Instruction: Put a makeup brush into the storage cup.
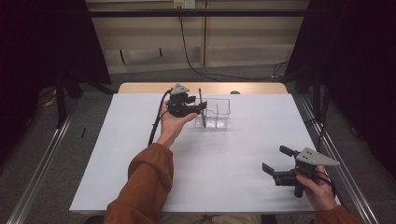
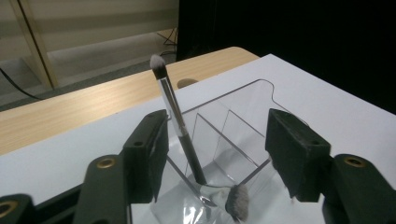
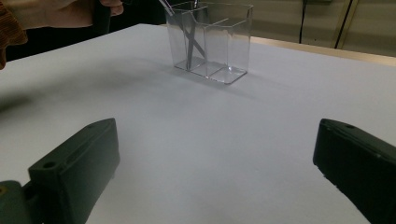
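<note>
Clear plastic is the risk here: the box (image 2: pixel 224 140) is light, and the brush (image 2: pixel 175 112) leans in its near compartment, handle foot on the floor of the box, bristle tip up toward the upper left of the left gripper view. The left gripper (image 2: pixel 217 154) stands released, its jaws apart with the brush between them, close to the left jaw but not pressed by either pad. If that gripper pulls back at a slant, the left jaw could, I judge, catch the handle and tip the brush out, or drag the box over on the white table (image 2: pixel 327 98). A second, stubby brush head (image 2: pixel 238 201) lies at the bottom of the box, low in that view.

In the high view the box sits just above centre, the left gripper (image 1: pixel 201 108) touching or just beside its left edge. The right gripper (image 1: pixel 273 163), also wide open and holding nothing, rests at lower right, well apart from the box (image 3: pixel 210 42).
</note>
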Tool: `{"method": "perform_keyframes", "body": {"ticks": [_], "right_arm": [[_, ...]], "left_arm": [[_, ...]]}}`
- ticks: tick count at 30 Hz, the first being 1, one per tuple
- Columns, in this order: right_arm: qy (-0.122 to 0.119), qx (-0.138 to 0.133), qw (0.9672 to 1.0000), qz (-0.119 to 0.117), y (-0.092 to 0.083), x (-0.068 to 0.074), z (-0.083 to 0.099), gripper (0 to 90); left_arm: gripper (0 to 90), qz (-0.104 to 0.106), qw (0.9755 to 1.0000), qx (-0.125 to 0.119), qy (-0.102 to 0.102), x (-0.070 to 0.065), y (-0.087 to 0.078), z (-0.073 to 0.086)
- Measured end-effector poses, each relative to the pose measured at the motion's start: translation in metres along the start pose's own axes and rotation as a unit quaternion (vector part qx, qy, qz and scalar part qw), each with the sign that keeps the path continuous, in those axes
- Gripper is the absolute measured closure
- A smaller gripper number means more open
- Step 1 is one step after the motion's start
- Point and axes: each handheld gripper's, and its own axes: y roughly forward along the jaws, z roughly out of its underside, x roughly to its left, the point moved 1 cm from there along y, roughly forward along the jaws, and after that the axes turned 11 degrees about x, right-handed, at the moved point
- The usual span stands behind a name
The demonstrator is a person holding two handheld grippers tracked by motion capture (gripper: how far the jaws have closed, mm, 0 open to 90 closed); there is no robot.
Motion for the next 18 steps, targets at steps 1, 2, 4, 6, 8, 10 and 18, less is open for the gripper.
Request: {"method": "perform_keyframes", "body": {"ticks": [1,2,4,6,8,10,18], "right_arm": [[0.0,0.0,1.0,0.0,0.0,0.0,0.0,0.1],[0.0,-0.001,1.0,0.0,0.0,0.0,0.0,0.1],[0.0,-0.001,1.0,0.0,0.0,0.0,0.0,0.1],[-0.001,-0.001,1.0,0.0,0.0,0.0,0.0,0.0],[-0.001,-0.002,1.0,0.0,0.0,0.0,0.0,0.1],[0.0,-0.003,1.0,0.001,0.0,0.0,0.0,0.0],[0.002,-0.003,1.0,0.004,-0.001,-0.002,0.001,0.0]], "left_arm": [[34.9,0.002,1.0,0.0,-0.003,0.0,0.0,0.0],[31.9,0.002,1.0,-0.002,-0.003,0.0,0.0,0.0],[27.4,0.001,1.0,-0.007,-0.005,0.0,0.0,0.0],[22.7,0.0,0.9999,-0.009,-0.005,0.0,0.0,-0.001],[19.2,0.001,0.9999,-0.008,-0.006,0.0,-0.001,-0.001],[18.3,0.002,0.9999,-0.011,-0.004,0.0,-0.003,-0.001],[6.4,-0.003,0.9998,-0.02,0.002,0.002,-0.011,-0.004]]}}
